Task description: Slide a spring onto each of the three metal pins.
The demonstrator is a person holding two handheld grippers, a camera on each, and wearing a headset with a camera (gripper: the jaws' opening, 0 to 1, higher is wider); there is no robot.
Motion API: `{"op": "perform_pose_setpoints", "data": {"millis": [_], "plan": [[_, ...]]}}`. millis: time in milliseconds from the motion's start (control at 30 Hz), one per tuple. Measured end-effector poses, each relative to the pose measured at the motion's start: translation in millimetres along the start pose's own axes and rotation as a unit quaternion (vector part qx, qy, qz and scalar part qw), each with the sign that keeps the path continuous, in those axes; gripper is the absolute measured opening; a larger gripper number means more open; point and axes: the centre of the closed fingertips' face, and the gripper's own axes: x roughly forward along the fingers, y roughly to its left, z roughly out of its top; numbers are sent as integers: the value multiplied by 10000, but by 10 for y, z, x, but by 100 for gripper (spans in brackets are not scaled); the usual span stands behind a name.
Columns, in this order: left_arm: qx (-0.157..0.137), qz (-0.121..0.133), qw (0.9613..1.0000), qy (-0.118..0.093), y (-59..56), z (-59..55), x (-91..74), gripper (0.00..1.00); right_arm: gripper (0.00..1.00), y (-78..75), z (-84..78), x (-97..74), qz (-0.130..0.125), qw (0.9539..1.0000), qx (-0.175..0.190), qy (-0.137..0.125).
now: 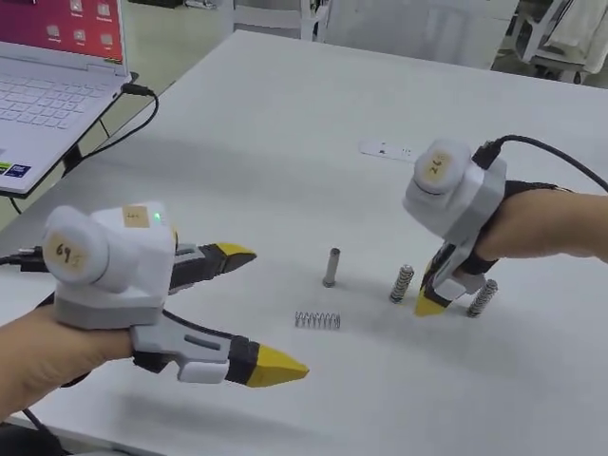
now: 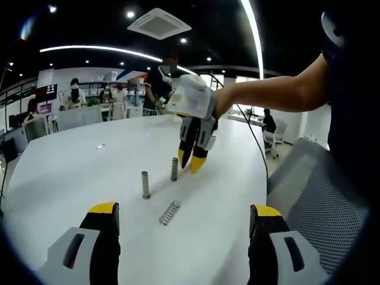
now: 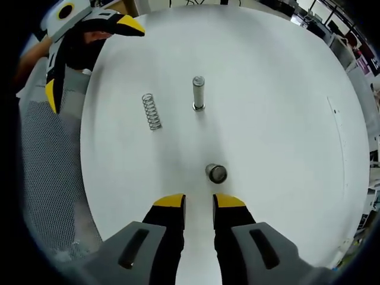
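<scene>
A bare metal pin (image 1: 331,268) (image 2: 145,184) (image 3: 198,93) stands upright mid-table. To its right, two pins each carry a spring (image 1: 402,283) (image 1: 482,297); one of them appears from above (image 3: 217,173) just ahead of my right jaws. A loose spring (image 1: 317,320) (image 2: 170,212) (image 3: 152,111) lies flat in front of the bare pin. My right gripper (image 1: 429,304) (image 3: 199,202) (image 2: 190,161) points down between the two sprung pins, jaws a narrow gap apart and holding nothing. My left gripper (image 1: 258,309) (image 2: 185,209) (image 3: 89,56) hovers wide open, left of the loose spring.
An open laptop (image 1: 47,85) with a black cable (image 1: 133,109) sits at the table's far left. A small white strip (image 1: 385,149) lies beyond the pins. The white table (image 1: 285,142) stretches far back. A mesh chair (image 2: 332,202) stands beside the table; people stand in the background.
</scene>
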Motion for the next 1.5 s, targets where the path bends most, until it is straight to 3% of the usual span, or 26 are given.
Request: {"op": "perform_pose_setpoints", "data": {"millis": [233, 667, 1067, 1500], "plan": [[10, -14, 10000, 12, -6, -2, 3, 88, 16, 64, 23, -7, 25, 9999, -78, -59], [22, -37, 10000, 47, -30, -13, 6, 88, 17, 375, 119, 50, 182, 9994, -248, -167], [71, -69, 9999, 75, -69, 6, 18, 87, 16, 536, 380, 24, 236, 9974, -599, -336], [66, -15, 9999, 89, -46, -5, -34, 86, 16, 558, 671, 145, 253, 9946, -873, -507]]}}
